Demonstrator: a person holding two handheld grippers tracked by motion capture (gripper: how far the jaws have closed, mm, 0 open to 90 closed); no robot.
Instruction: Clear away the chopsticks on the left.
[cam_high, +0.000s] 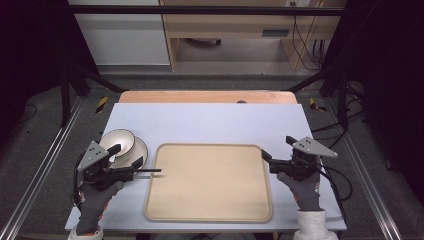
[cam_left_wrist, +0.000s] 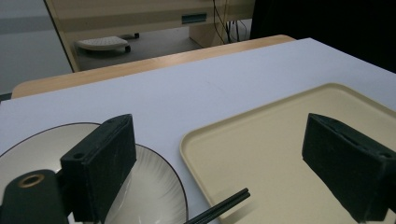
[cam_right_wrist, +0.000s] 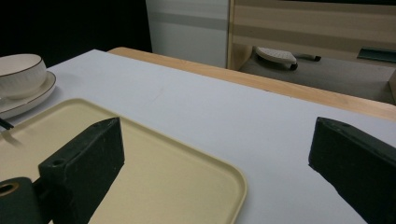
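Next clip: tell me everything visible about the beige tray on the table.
The tray is a beige rectangle with rounded corners and a low raised rim, matte and plastic-looking. It lies flat on the pale table, nearer the person's edge, with nothing lying fully inside it. A pair of dark chopsticks pokes over its left rim, tips above the tray floor. A plate with a bowl sits just off its left corner.

Left gripper (cam_high: 131, 156) and right gripper (cam_high: 275, 152) both gape open, held level by gloved hands.
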